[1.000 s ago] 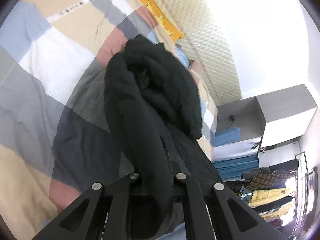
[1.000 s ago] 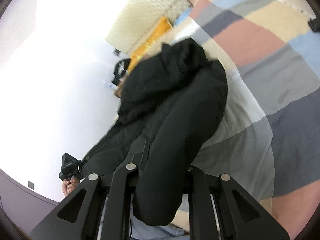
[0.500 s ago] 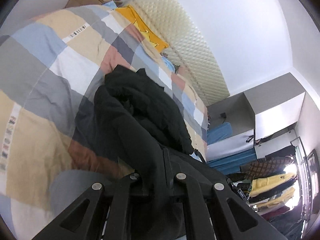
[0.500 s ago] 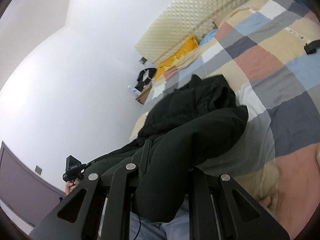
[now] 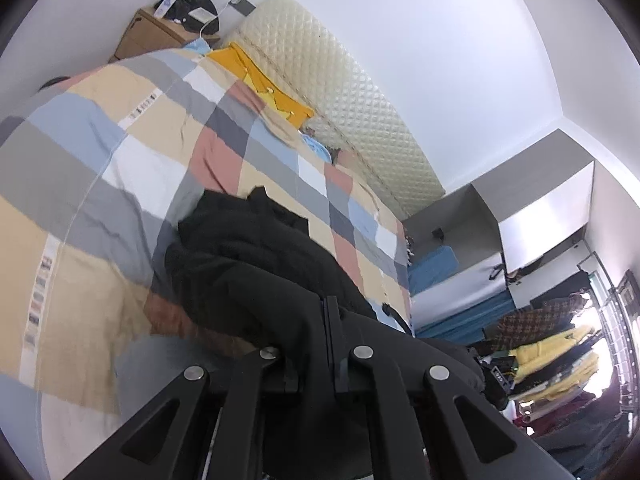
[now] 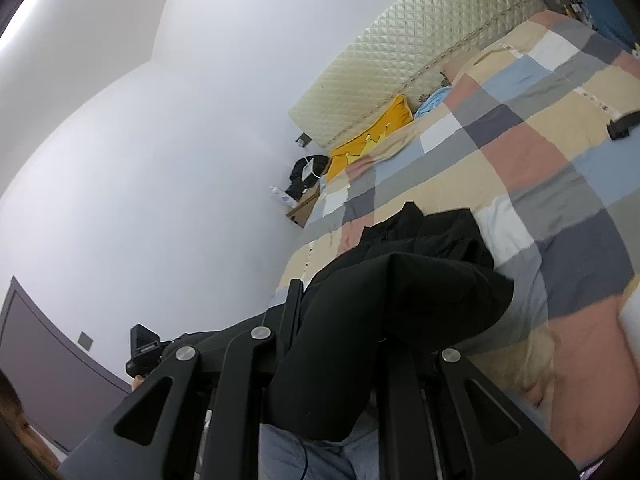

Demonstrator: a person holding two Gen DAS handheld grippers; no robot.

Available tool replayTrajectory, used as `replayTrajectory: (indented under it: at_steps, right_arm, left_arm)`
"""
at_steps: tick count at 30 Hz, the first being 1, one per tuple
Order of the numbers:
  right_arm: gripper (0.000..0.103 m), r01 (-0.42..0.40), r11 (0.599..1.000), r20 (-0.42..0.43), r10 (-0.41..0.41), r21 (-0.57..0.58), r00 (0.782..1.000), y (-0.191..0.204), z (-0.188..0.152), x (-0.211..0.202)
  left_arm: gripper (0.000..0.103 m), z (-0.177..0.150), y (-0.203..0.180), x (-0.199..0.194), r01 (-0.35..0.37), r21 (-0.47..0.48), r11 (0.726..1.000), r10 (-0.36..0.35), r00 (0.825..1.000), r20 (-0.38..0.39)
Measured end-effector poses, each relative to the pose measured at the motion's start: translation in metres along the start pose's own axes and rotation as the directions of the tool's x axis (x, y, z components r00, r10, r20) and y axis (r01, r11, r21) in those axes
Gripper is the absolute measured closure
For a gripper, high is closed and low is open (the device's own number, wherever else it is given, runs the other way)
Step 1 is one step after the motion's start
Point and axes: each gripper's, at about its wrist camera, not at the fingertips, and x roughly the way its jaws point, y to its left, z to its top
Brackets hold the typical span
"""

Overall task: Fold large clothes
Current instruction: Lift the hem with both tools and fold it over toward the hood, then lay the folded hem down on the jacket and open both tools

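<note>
A large black garment (image 5: 256, 264) hangs bunched over the checked bedspread (image 5: 120, 160), its far end still resting on the bed. My left gripper (image 5: 320, 320) is shut on one part of it, the cloth draped over the fingers and hiding the tips. In the right wrist view the same black garment (image 6: 400, 288) is pinched by my right gripper (image 6: 340, 320), which is shut on a thick fold that spills down between the fingers. The other hand-held gripper (image 6: 144, 352) shows at the lower left of that view, with the cloth stretched toward it.
A quilted cream headboard (image 5: 352, 104) and a yellow pillow (image 5: 264, 84) lie at the bed's far end. A wooden nightstand (image 5: 156, 32) carries a black bag. A clothes rack (image 5: 560, 344) stands at the right. A small black object (image 6: 624, 124) lies on the bedspread.
Both grippers have risen and drawn back from the bed, lifting the black garment. More of the room and the bedspread shows now, and the garment looks smaller and farther off.
</note>
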Motion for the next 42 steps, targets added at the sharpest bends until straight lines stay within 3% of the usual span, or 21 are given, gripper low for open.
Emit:
replayTrajectory:
  at_steps: [4, 8, 12, 19, 23, 29, 34, 37, 39, 42]
  right_arm:
    - [0.087, 0.037, 0.999, 0.027, -0.037, -0.008, 0.999, 0.000, 0.036, 0.029]
    - [0.087, 0.063, 0.996, 0.036, -0.065, 0.056, 0.997, -0.010, 0.085, 0.072]
    - [0.087, 0.117, 0.992, -0.001, -0.118, 0.052, 0.993, -0.024, 0.126, 0.116]
    - [0.087, 0.259, 0.957, -0.069, -0.252, 0.131, 0.965, -0.068, 0.168, 0.183]
    - [0.087, 0.343, 0.921, -0.121, -0.325, 0.184, 0.938, -0.103, 0.176, 0.213]
    - [0.087, 0.430, 0.887, -0.200, -0.397, 0.166, 0.896, -0.149, 0.181, 0.254]
    - [0.087, 0.453, 0.878, -0.246, -0.410, 0.155, 0.878, -0.179, 0.181, 0.282]
    - [0.087, 0.464, 0.875, -0.272, -0.416, 0.141, 0.868, -0.194, 0.175, 0.298]
    - [0.087, 0.470, 0.873, -0.302, -0.417, 0.132, 0.858, -0.202, 0.171, 0.305]
    - [0.086, 0.450, 0.882, -0.321, -0.389, 0.141, 0.864, -0.207, 0.171, 0.302]
  left_arm:
    - [0.096, 0.038, 0.000, 0.026, -0.035, -0.080, 0.996, 0.040, 0.997, 0.067]
    - [0.096, 0.083, -0.003, 0.061, -0.097, -0.117, 0.988, 0.108, 0.990, 0.092]
    - [0.095, 0.122, -0.007, 0.096, -0.200, -0.132, 0.971, 0.216, 0.970, 0.116]
    - [0.094, 0.170, -0.005, 0.177, -0.396, -0.062, 0.916, 0.400, 0.909, 0.112]
    - [0.094, 0.185, 0.003, 0.238, -0.514, 0.027, 0.857, 0.510, 0.856, 0.088]
    - [0.094, 0.190, 0.019, 0.306, -0.606, 0.114, 0.788, 0.600, 0.796, 0.084]
    - [0.094, 0.185, 0.035, 0.349, -0.657, 0.212, 0.724, 0.655, 0.751, 0.089]
    - [0.094, 0.187, 0.056, 0.369, -0.646, 0.177, 0.743, 0.656, 0.755, 0.001]
    - [0.093, 0.191, 0.069, 0.372, -0.610, 0.156, 0.777, 0.625, 0.776, -0.078]
    - [0.092, 0.198, 0.073, 0.363, -0.542, 0.156, 0.826, 0.561, 0.817, -0.132]
